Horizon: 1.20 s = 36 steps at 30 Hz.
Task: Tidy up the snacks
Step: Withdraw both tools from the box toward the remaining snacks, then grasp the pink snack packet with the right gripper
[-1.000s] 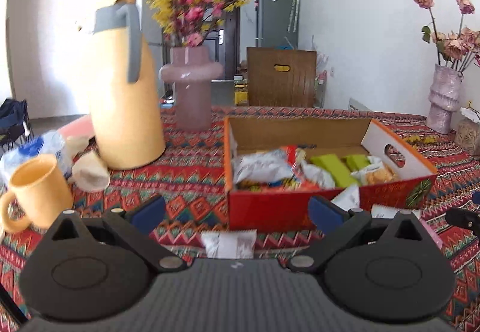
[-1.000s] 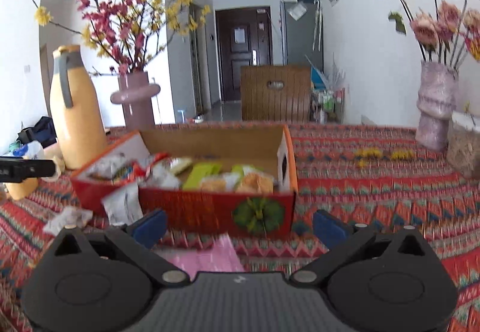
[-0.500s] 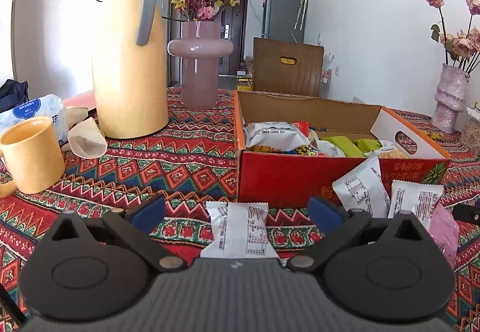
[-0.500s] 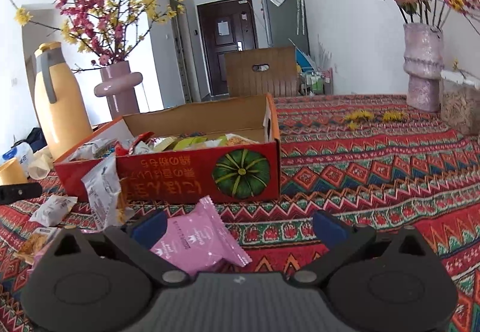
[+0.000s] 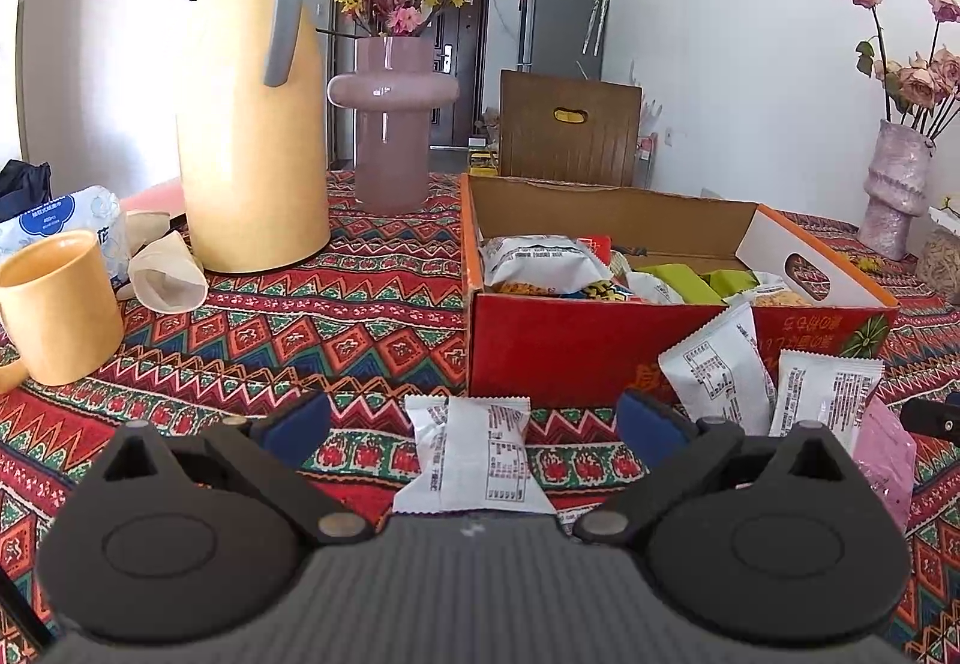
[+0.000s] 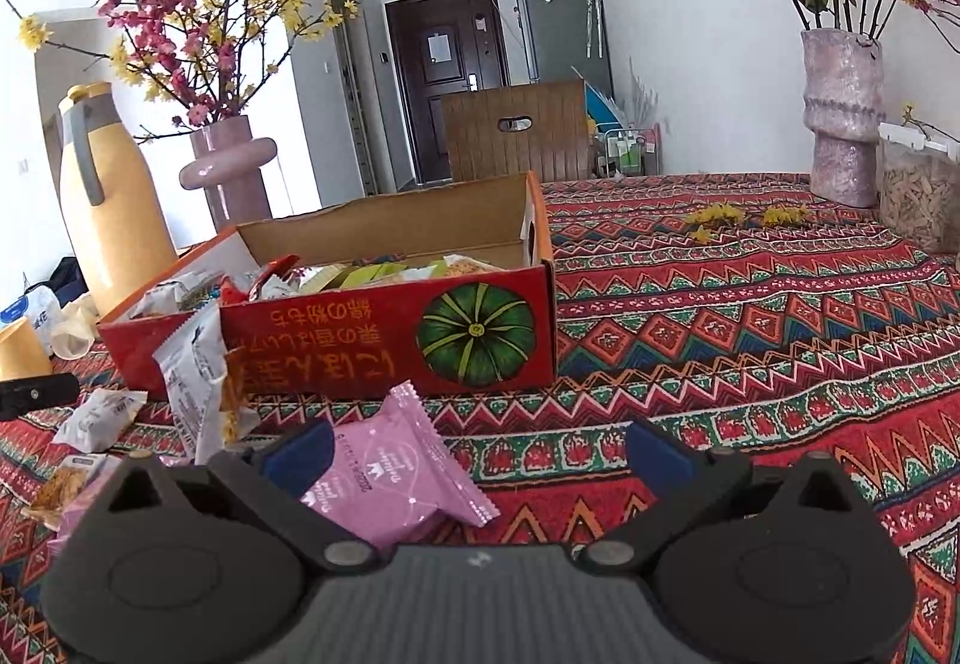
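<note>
A red cardboard box (image 5: 570,352) (image 6: 384,340) holding several snack packets stands on the patterned tablecloth. In the left wrist view a white snack packet (image 5: 471,454) lies flat between the fingers of my left gripper (image 5: 471,421), which is open low over the cloth. Two more white packets (image 5: 717,373) (image 5: 825,403) lean against the box front. In the right wrist view a pink packet (image 6: 390,475) lies beside the left finger of my open right gripper (image 6: 480,451). A white packet (image 6: 195,370) leans on the box corner.
A yellow thermos jug (image 5: 252,123), a yellow mug (image 5: 57,307), paper cups (image 5: 165,274) and a pink vase (image 5: 393,117) stand left of the box. Another vase (image 6: 843,117) and a jar (image 6: 918,190) stand far right. Small packets (image 6: 99,418) lie at the left.
Both grippers have come down and nearer to the table. The white packet now lies between the left fingers, and the pink packet has come close to the right gripper. Both stay open.
</note>
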### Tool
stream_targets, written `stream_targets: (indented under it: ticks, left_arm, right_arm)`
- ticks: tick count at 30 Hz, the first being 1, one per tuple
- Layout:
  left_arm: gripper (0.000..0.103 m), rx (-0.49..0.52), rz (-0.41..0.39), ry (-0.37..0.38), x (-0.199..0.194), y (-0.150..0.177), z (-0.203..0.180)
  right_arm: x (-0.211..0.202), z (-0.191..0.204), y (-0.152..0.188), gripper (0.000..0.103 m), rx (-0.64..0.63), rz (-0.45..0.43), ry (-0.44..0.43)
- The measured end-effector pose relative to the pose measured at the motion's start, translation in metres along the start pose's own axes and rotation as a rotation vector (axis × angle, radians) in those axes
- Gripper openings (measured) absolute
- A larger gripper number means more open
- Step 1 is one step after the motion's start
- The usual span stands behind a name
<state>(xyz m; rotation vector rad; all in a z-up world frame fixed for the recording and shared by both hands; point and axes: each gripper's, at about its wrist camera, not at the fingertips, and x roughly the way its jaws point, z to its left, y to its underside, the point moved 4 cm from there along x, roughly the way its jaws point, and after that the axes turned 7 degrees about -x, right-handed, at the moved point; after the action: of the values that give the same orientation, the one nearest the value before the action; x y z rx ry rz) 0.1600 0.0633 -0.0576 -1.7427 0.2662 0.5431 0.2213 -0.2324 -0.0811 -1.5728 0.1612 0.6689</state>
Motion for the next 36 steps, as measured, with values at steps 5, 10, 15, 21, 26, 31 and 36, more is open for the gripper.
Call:
stream_targets:
  ticks: [5,10,15,21,26,31,36]
  left_arm:
    - [0.103,-0.003,0.001,0.001,0.000,0.000,0.001]
    - [0.103,-0.007,-0.001,0.007,-0.001,0.000,0.001]
    - [0.103,-0.015,-0.003,0.016,-0.002,0.000,0.002]
    - [0.103,-0.023,-0.009,0.021,-0.004,0.000,0.002]
    - [0.103,-0.032,-0.011,0.024,-0.005,0.000,0.003]
    - [0.103,-0.035,-0.012,0.026,-0.006,0.000,0.003]
    - [0.103,-0.036,-0.015,0.027,-0.006,0.000,0.003]
  right_arm:
    - [0.000,0.000,0.000,0.103,-0.003,0.000,-0.001]
    - [0.000,0.009,0.000,0.103,-0.047,0.008,-0.017]
    - [0.002,0.016,-0.002,0.103,-0.070,0.048,-0.042]
    - [0.010,0.031,-0.006,0.103,-0.137,0.114,-0.067]
    - [0.018,0.045,-0.007,0.103,-0.213,0.159,-0.060]
    - [0.028,0.053,0.000,0.103,-0.246,0.208,-0.057]
    - [0.033,0.050,0.000,0.103,-0.230,0.230,-0.071]
